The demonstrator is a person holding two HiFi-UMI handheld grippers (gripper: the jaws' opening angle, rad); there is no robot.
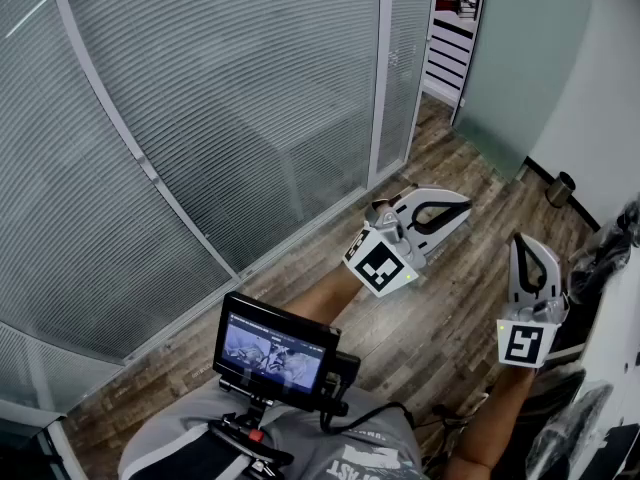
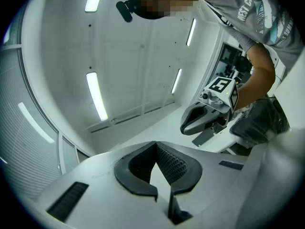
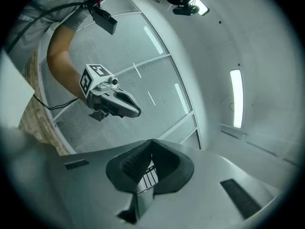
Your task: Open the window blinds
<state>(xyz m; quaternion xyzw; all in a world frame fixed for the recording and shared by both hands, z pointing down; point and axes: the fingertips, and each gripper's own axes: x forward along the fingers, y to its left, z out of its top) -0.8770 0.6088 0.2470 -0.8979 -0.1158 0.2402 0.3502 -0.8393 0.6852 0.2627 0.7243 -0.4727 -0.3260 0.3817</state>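
Observation:
The window blinds (image 1: 200,118) hang with their grey slats turned flat behind a glass wall with white frames, filling the left and middle of the head view. Both grippers are held in the air over the wooden floor, well apart from the blinds. My left gripper (image 1: 462,208) points right and away, jaws shut and empty; its own view (image 2: 155,144) looks up at the ceiling. My right gripper (image 1: 522,238) points forward, shut with nothing in it. Its view (image 3: 152,142) faces the blinds (image 3: 143,70) and the left gripper (image 3: 128,109).
A small monitor (image 1: 275,353) rides on a rig at the person's chest. An open doorway (image 1: 455,28) lies ahead, next to a frosted glass panel (image 1: 530,58). A dark bin (image 1: 560,188) stands by the right wall, and dark items (image 1: 600,258) crowd the right edge.

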